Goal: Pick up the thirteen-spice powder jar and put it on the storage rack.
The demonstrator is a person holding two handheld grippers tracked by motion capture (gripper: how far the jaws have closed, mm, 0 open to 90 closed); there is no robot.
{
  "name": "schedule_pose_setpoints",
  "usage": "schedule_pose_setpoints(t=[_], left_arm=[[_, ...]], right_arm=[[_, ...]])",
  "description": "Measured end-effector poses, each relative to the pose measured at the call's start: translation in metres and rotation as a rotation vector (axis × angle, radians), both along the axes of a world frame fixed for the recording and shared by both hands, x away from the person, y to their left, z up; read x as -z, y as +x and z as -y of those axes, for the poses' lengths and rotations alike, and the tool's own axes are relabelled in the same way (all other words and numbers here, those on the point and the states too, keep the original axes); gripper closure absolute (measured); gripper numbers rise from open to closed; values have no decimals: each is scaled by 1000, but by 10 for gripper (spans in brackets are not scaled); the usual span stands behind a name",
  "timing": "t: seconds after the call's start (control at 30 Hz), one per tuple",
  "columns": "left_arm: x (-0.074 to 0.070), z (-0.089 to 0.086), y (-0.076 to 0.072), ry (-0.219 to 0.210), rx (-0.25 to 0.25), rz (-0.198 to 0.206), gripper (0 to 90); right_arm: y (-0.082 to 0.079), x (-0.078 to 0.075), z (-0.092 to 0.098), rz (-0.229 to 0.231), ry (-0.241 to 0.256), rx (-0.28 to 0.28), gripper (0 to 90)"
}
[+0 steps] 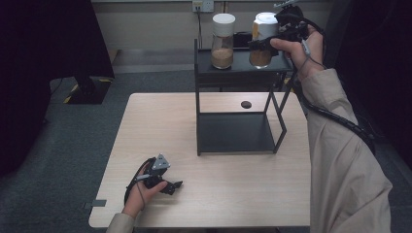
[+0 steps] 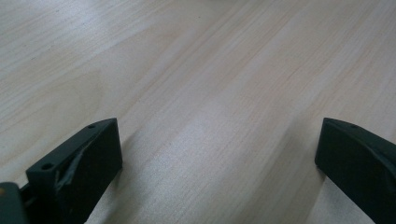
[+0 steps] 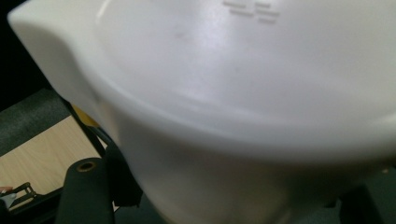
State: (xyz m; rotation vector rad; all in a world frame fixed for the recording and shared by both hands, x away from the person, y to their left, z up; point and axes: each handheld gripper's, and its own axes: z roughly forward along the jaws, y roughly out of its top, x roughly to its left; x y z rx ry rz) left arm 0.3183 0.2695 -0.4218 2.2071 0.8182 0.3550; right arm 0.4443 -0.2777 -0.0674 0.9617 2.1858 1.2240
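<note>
High view: two jars [image 1: 223, 41] [image 1: 262, 39], right tool [image 1: 266, 44] gripping one.

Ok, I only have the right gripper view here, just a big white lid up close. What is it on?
Observer: A jar of brown grains, on the top of a black shelf.
Reviewer: Anything beside it?
Observer: A second jar, to its left on the same level.
Reviewer: And the left tongs?
Observer: The left tongs rest low on the table, jaws wide apart with bare wood between them.
</note>
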Motion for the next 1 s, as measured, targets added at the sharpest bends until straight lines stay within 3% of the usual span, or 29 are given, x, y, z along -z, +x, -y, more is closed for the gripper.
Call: schedule_pose_setpoints(t=[0.6, 1.0], left_arm=[[0, 0, 0, 0, 0, 0, 0], [0, 0, 0, 0, 0, 0, 0]], right_arm=[[31, 17, -17, -21, -11, 35, 302], [33, 25, -13, -24, 41, 43, 291]])
